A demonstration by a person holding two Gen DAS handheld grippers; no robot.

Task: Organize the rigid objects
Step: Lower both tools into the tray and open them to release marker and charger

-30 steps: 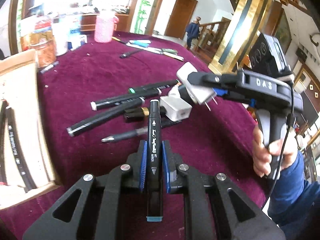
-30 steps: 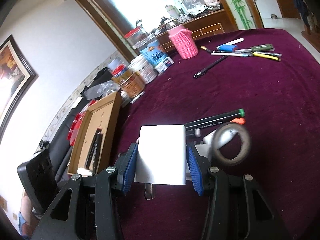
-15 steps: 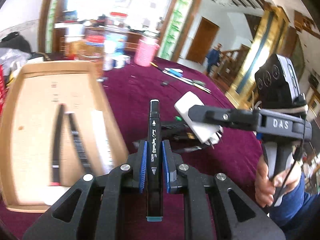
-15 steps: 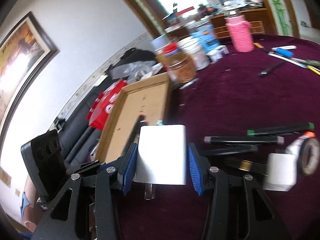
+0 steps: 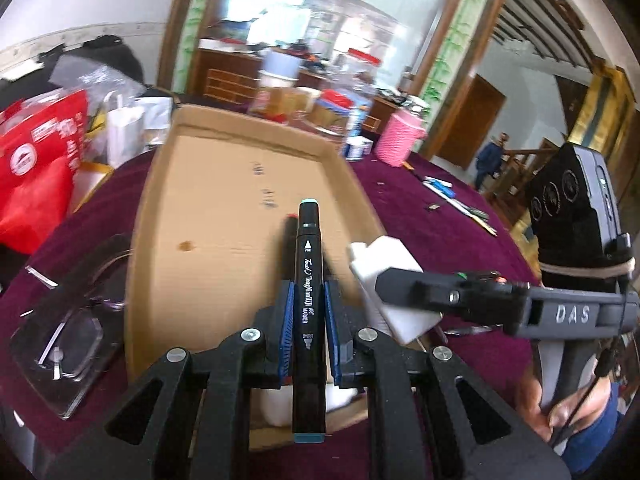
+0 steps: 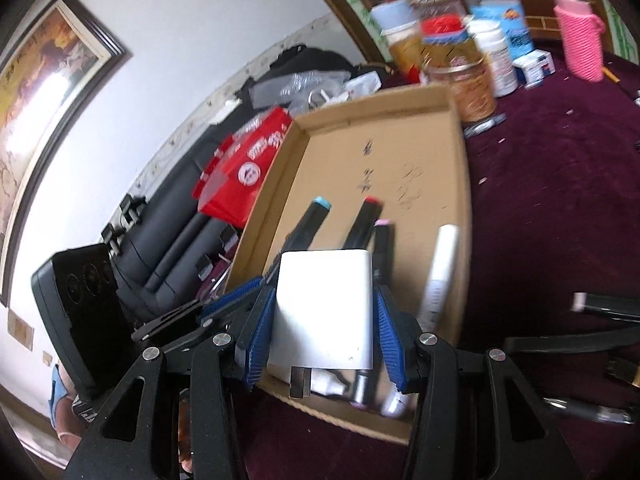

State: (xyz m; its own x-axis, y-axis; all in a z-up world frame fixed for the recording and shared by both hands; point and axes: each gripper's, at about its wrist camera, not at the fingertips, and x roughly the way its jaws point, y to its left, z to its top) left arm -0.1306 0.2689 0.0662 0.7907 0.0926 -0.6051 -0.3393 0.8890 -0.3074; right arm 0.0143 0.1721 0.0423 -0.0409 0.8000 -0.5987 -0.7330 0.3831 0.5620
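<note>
Overhead, left claw (image 5: 307,312) clenching one black marker (image 5: 308,280), right claw (image 6: 322,320) grasping one white charger (image 6: 324,308), one cardboard tray (image 6: 460,184) below.

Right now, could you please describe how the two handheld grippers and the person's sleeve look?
Both grippers, left and right, are matte black with blue ribbed pads on the fingers and silver screws. The right one carries white "DAS" lettering and a black cable. The sleeve is blue.

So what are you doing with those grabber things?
Tidying up. The left gripper is clamped on a black art marker, and the right gripper is clamped on a white plug-in charger. Both are held over the cardboard tray, where a few markers already lie.
</note>
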